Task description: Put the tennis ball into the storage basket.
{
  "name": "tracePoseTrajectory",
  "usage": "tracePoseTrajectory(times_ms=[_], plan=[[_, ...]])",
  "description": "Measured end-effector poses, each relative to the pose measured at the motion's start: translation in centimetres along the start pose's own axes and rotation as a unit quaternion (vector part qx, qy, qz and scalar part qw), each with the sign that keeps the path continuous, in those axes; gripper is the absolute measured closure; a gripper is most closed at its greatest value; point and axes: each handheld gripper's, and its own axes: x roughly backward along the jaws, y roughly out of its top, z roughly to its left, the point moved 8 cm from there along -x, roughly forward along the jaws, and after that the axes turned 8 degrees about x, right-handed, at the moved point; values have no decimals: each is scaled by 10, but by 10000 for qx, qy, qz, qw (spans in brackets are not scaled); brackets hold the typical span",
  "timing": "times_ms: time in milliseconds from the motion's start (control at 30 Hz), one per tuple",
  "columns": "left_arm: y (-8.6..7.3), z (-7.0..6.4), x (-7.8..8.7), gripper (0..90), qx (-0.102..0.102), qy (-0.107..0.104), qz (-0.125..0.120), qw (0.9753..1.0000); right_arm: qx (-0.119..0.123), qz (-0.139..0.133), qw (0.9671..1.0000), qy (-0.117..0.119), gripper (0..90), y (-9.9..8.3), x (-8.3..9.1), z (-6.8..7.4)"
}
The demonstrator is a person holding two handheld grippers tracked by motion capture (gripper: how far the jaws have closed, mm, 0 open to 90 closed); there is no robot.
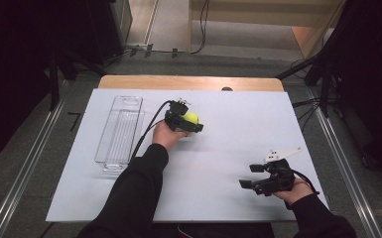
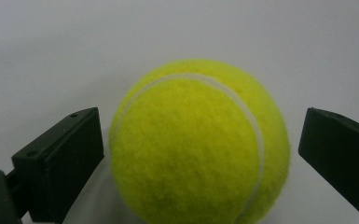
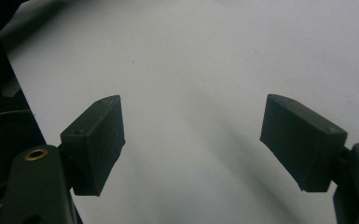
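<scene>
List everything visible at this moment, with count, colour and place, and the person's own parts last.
ball: 1, yellow-green, on the table's middle, between the left gripper's open jaws; a gap shows at the right jaw, contact at the left jaw cannot be told.
tray: 1, clear plastic, long, on the table's left part.
table: 1, white top with a wooden far edge.
left gripper: 1, black, at the ball, jaws open.
right gripper: 1, black with a grey plate, near the table's right front, jaws open on nothing.
hands: 2, one on each gripper, in black sleeves.
</scene>
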Motion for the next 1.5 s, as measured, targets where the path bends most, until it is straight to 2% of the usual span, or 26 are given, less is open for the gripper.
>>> tracePoseTrajectory(times_ms=[200, 300, 367, 533, 1067, 1200, 1333, 1500], plan=[[-4, 0, -3, 46, -33, 81, -40, 10000, 3, 2, 10000, -2, 197, 0, 0, 0], [-5, -1, -4, 75, -133, 144, -42, 9998, -3, 1, 10000, -2, 197, 0, 0, 0], [-5, -1, -4, 155, -191, 194, -73, 9996, -1, -2, 10000, -3, 197, 0, 0, 0], [-5, 0, -2, 241, -317, 335, -76, 9989, 0, -13, 10000, -5, 196, 0, 0, 0], [-5, 1, -2, 259, -213, 294, -122, 9993, -3, -13, 10000, -4, 197, 0, 0, 0], [-5, 0, -2, 260, -263, 332, -91, 9991, -4, -16, 10000, -3, 197, 0, 0, 0], [-4, 0, -1, 260, -185, 314, -115, 9993, -5, -12, 10000, -2, 197, 0, 0, 0], [-2, 0, 3, 260, -208, 300, -118, 9993, -4, -9, 10000, 0, 197, 0, 0, 0]])
